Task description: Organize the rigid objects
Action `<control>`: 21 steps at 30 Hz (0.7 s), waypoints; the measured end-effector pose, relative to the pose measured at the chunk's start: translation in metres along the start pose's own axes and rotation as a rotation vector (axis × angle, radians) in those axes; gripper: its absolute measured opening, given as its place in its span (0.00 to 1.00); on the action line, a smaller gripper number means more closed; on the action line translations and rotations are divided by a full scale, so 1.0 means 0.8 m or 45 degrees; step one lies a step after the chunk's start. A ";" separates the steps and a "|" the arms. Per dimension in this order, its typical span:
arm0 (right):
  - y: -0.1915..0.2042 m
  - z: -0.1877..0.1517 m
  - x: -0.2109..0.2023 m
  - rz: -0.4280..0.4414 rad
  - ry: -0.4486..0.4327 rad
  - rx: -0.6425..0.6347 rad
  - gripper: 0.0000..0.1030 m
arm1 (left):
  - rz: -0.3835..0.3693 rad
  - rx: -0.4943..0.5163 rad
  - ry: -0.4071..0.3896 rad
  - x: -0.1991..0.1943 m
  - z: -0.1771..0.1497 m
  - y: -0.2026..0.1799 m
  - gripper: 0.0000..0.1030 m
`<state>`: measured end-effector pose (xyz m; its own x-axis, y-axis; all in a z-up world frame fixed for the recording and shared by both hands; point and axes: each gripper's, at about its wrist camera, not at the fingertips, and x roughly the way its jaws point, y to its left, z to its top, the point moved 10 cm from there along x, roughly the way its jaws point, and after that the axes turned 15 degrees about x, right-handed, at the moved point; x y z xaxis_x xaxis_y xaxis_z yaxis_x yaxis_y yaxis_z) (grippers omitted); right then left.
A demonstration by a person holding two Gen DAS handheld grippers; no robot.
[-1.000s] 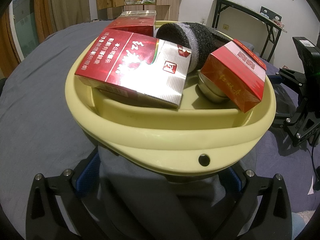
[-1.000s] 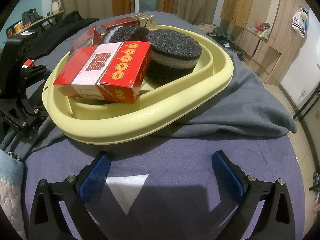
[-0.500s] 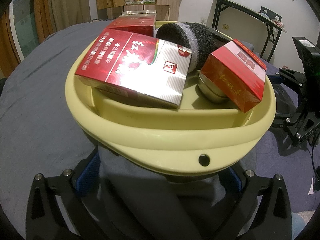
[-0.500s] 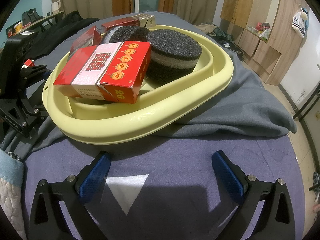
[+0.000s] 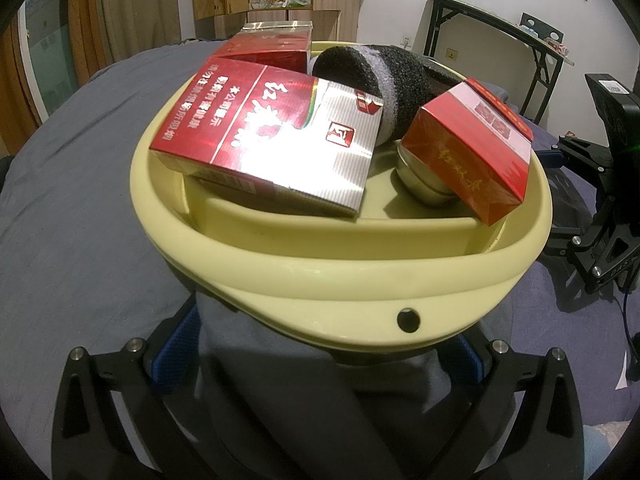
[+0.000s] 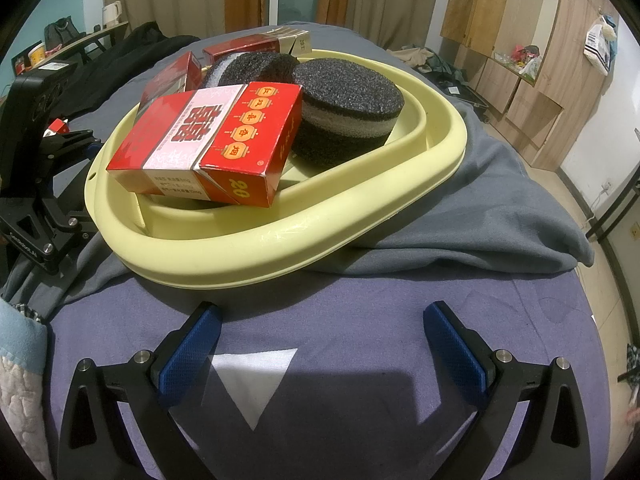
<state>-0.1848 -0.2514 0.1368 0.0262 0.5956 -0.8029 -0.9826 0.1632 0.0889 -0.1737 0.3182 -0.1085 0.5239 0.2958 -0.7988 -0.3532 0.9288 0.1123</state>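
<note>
On the bed: a yellow basin [image 6: 280, 240] is sitting loaded.
Red boxes [image 5: 272, 144], a metal tin [image 5: 420, 188] and foam discs [image 6: 348, 112] are lying inside (piled loosely). Left gripper [image 5: 324, 364] is gaping wide just under the rim; right gripper [image 6: 320, 344] is hanging wide and empty nearby.

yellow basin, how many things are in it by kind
In the yellow basin:
red boxes: 3
black foam discs with a pale band: 2
round metal tin: 1
total: 6
</note>
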 end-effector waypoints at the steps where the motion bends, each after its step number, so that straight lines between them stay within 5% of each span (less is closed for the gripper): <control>1: -0.001 0.000 0.000 0.000 0.000 0.000 1.00 | 0.000 0.000 0.000 0.000 0.000 0.000 1.00; 21: 0.001 0.000 0.000 0.001 0.000 0.001 1.00 | 0.000 0.000 0.000 0.000 0.000 0.000 1.00</control>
<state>-0.1854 -0.2515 0.1368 0.0256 0.5954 -0.8030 -0.9825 0.1632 0.0898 -0.1737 0.3181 -0.1085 0.5237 0.2959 -0.7988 -0.3532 0.9288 0.1125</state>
